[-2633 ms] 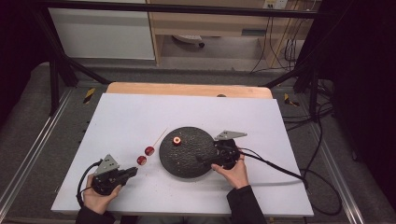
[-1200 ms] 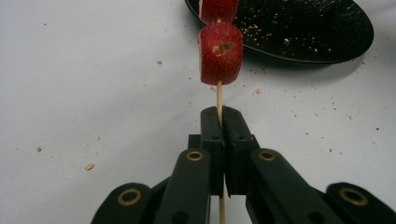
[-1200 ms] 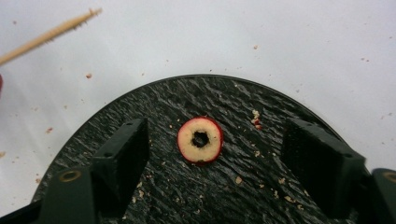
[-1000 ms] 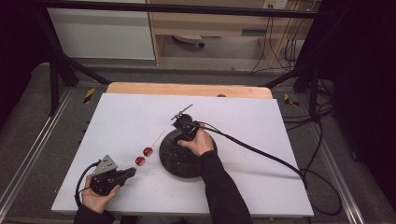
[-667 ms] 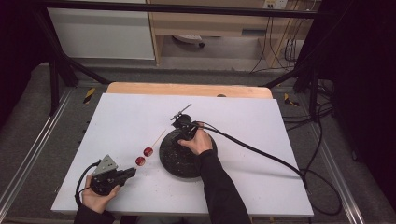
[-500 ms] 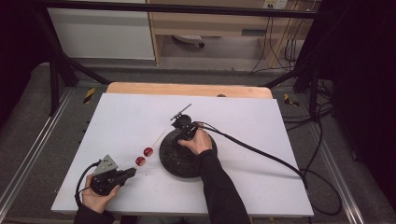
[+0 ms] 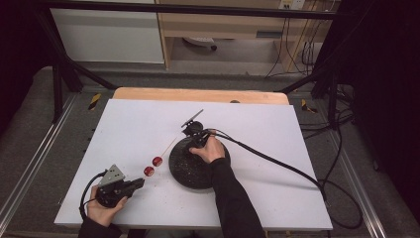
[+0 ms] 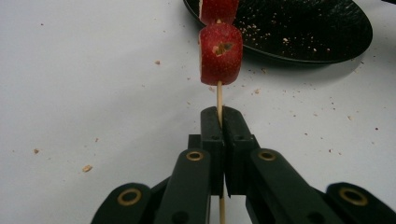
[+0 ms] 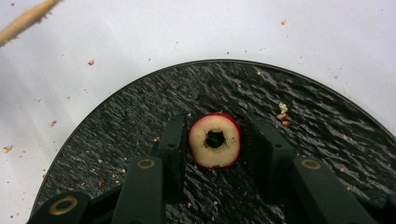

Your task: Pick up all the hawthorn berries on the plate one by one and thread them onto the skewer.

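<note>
My left gripper (image 8: 219, 114) is shut on a thin wooden skewer (image 8: 219, 95) that carries two red fruit pieces (image 8: 221, 53). In the high view the left gripper (image 7: 141, 182) lies near the table's front left, and the skewer (image 7: 168, 147) points toward the black plate (image 7: 198, 171). My right gripper (image 9: 217, 122) points down onto the plate (image 9: 303, 121). Its jaws have just been closing on a red-skinned fruit slice (image 9: 215, 140) with a hole through its pale middle. In the high view the right gripper (image 7: 197, 143) is at the plate's far edge.
The white table top (image 7: 277, 129) has a wooden strip along its far edge. Crumbs are scattered on the table and plate. The right gripper's cable (image 7: 277, 163) trails off to the right. The skewer's free tip (image 9: 25, 18) lies just beyond the plate.
The right hand moved from the plate's right side to its far edge, over the slice on it. In the last second both hands kept still.
</note>
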`<state>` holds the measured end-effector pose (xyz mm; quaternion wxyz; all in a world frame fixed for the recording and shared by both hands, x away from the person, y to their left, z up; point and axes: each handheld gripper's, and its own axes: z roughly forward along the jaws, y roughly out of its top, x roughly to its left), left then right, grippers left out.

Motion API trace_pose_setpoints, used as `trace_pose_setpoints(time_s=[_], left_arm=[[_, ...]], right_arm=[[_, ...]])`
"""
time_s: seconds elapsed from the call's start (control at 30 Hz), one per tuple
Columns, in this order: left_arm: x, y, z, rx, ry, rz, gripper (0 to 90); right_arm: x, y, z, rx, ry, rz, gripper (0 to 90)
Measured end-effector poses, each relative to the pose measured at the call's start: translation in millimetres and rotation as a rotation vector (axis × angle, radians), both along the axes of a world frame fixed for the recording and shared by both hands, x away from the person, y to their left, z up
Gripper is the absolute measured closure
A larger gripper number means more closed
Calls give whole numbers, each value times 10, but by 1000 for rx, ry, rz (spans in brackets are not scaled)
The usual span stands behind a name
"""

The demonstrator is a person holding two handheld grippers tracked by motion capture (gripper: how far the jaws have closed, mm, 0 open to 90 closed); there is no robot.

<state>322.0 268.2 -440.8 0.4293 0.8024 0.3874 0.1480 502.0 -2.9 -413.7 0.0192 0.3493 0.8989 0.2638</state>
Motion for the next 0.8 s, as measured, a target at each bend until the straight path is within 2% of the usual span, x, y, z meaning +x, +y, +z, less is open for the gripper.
trace_pose_setpoints(time_s=[0.4, 0.67, 0.8], left_arm=[[-2, 1, 2, 1, -3, -1, 880], [-6, 0, 4, 0, -6, 0, 880], [-9, -1, 7, -1, -8, 2, 880]], right_arm=[[6, -5, 9, 11, 22, -23, 626], [-37, -37, 115, 50, 36, -47, 627], [-77, -68, 171, 51, 34, -54, 628]])
